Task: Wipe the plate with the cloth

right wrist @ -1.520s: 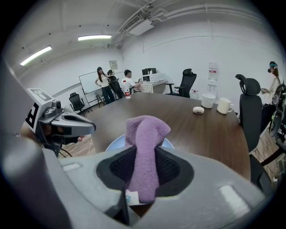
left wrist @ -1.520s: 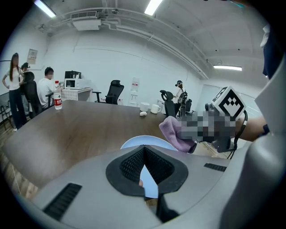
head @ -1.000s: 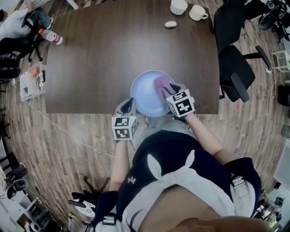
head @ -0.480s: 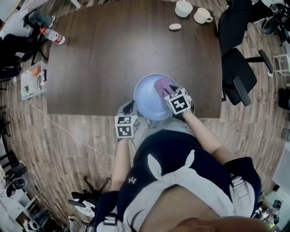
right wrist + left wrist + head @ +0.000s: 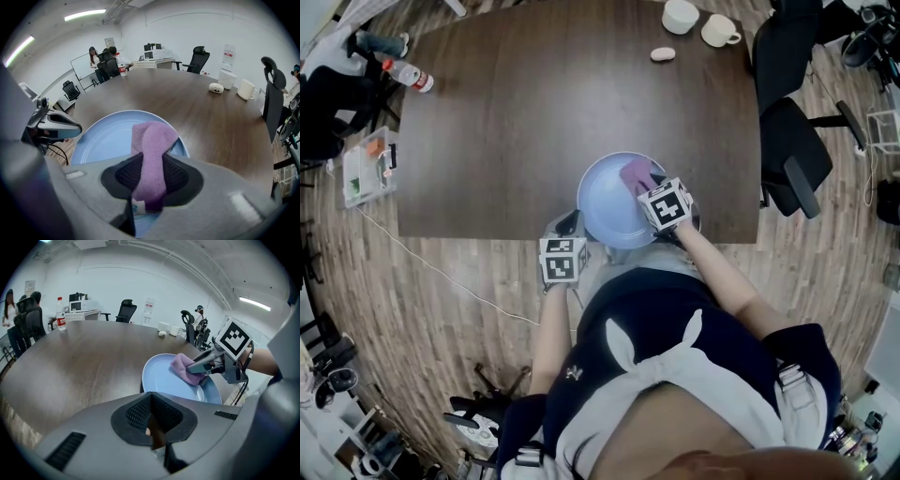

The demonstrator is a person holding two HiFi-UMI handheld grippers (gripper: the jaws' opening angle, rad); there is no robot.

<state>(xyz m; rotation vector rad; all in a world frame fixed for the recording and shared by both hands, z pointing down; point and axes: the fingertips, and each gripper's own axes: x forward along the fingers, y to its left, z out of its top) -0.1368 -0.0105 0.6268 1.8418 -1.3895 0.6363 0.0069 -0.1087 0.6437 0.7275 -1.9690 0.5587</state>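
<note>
A light blue plate (image 5: pixel 605 202) sits at the near edge of the dark wooden table (image 5: pixel 516 122) and juts out past it. My left gripper (image 5: pixel 573 224) is at the plate's near-left rim, its jaws shut on the rim (image 5: pixel 151 427). A purple cloth (image 5: pixel 636 172) lies against the plate's right inner side, and my right gripper (image 5: pixel 646 187) is shut on it. In the right gripper view the cloth (image 5: pixel 152 140) runs up between the pads (image 5: pixel 149 187) and folds onto the plate (image 5: pixel 103 138). From the left gripper view, the right gripper (image 5: pixel 202 365) presses the cloth (image 5: pixel 183 367) onto the plate (image 5: pixel 161 376).
Two white cups (image 5: pixel 680 16) (image 5: pixel 715 31) and a small white object (image 5: pixel 662 54) stand at the table's far right. A bottle (image 5: pixel 411 77) lies off the far left corner. A black office chair (image 5: pixel 787 131) stands right of the table, and a clear box (image 5: pixel 367 167) on the floor to the left.
Both grippers have sunk a little, together with the plate and the cloth. Both grips are unchanged.
</note>
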